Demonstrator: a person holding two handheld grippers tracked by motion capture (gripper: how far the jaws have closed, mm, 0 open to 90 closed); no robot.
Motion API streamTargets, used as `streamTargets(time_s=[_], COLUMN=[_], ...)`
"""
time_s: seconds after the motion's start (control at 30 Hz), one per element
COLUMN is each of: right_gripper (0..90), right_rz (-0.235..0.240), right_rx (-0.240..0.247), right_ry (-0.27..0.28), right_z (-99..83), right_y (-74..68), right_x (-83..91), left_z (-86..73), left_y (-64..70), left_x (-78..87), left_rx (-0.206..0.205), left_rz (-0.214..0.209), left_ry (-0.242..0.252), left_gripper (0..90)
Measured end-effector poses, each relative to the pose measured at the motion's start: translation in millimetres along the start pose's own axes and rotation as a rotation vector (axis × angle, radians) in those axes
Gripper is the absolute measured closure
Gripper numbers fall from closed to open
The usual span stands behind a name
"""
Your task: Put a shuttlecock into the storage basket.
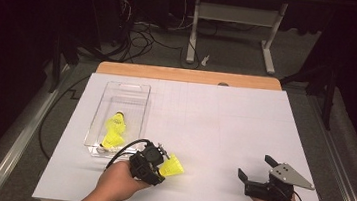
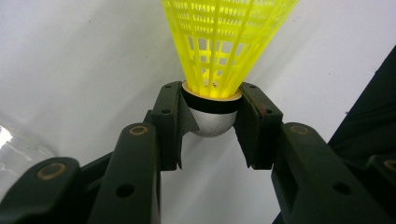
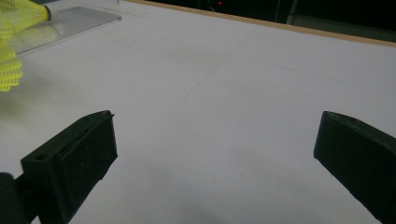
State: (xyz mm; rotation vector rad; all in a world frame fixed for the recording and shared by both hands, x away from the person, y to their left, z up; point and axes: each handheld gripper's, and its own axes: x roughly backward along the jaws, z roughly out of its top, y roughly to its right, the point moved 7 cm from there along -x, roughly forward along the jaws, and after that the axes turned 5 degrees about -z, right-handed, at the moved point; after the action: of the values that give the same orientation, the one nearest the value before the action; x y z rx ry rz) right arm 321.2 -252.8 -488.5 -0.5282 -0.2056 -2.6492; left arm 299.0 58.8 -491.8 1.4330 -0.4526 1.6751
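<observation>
Gripping a yellow shuttlecock (image 2: 219, 56) by its rounded grey base, the left claw (image 1: 160, 163) was clamped on it near the front edge of the desk (image 1: 224, 125), just right of a clear tray (image 1: 139, 94). In the left gripper view both jaws pressed the base from either side, the black band and yellow skirt rising beyond them over the white surface. In the high view the skirt pointed right, away from the hand (image 1: 117, 182) that held the claw.

Two more yellow shuttlecocks (image 1: 114, 130) lay in the near end of the tray, touching each other.

The right claw (image 1: 256, 167) was at the front right of the desk, well apart from the left, its jaws wide apart and holding nothing. In the right gripper view bare white desk lay between the jaws; the held shuttlecock's skirt (image 3: 9, 65) and the tray (image 3: 79, 16) showed at the upper left.
</observation>
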Motion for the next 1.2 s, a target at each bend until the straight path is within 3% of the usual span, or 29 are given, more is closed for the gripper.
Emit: streamTargets(time_s=[0.17,0.6,0.97,1.2], right_gripper=[0.1,0.1,0.2,0.2], right_rz=[0.034,0.047,0.060,0.061], right_rx=[-0.003,0.017,0.021,0.025], right_ry=[0.026,0.025,0.030,0.030], right_z=[2.4,4.4,5.6,5.9], right_y=[-2.8,-7.0,-8.7,-9.2], right_x=[2.2,2.3,3.7,4.3], left_z=[0.1,4.0,21.2,21.6], left_y=[-0.4,3.5,11.8,3.7], left_x=[0.0,10.6,41.1,57.8], left_rx=[0.011,0.019,0.022,0.066], left_rz=[0.002,-0.019,-0.031,-0.041], left_ry=[-0.005,-0.029,-0.021,-0.007], left_gripper=[64.0,64.0,64.0,64.0])
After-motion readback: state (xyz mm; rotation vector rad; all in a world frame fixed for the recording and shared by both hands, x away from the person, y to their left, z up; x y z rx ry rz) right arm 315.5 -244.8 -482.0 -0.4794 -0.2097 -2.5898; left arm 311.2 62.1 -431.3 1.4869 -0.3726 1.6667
